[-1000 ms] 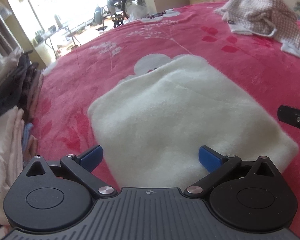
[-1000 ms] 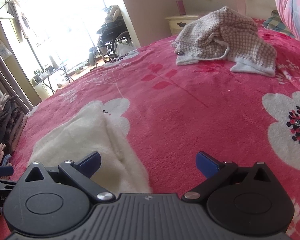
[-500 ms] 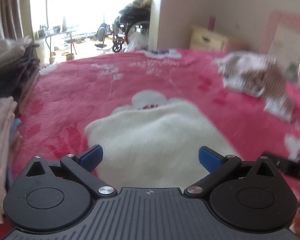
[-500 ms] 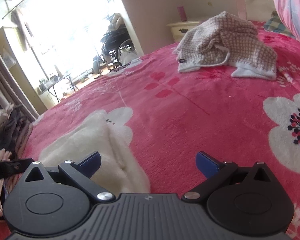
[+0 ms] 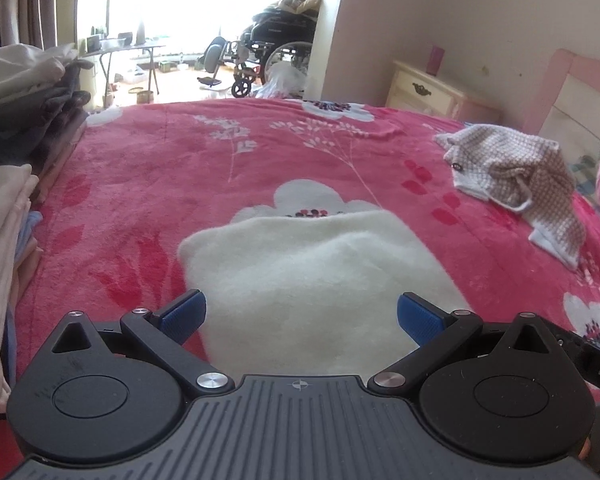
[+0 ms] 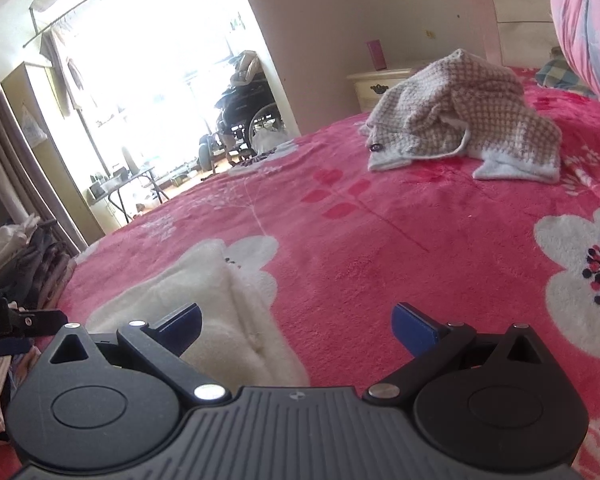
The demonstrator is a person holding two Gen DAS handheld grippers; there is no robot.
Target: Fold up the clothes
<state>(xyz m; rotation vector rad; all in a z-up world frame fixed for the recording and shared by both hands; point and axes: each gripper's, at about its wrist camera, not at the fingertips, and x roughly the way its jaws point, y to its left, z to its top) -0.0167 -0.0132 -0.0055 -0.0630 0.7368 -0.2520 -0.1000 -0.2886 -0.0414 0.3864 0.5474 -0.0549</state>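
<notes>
A folded cream fleece garment [image 5: 312,280] lies flat on the red floral bed blanket [image 5: 228,184]; it also shows in the right wrist view [image 6: 220,304] at lower left. A crumpled brown-and-white checked garment [image 5: 516,176] lies at the far right of the bed, and it shows in the right wrist view [image 6: 456,120] too. My left gripper [image 5: 300,316] is open and empty, held above the near edge of the cream garment. My right gripper [image 6: 296,326] is open and empty, over the cream garment's right edge.
Stacks of folded clothes [image 5: 8,184] stand along the bed's left side. A cream nightstand [image 5: 432,88] with a pink cup stands by the wall. A wheelchair [image 5: 276,48] and a small table are beyond the bed. A pink pillow [image 6: 588,20] lies at far right.
My left gripper has lifted and tilted up from close over the cream garment, so more of the room shows. My right gripper has moved slightly. Both stay open and empty.
</notes>
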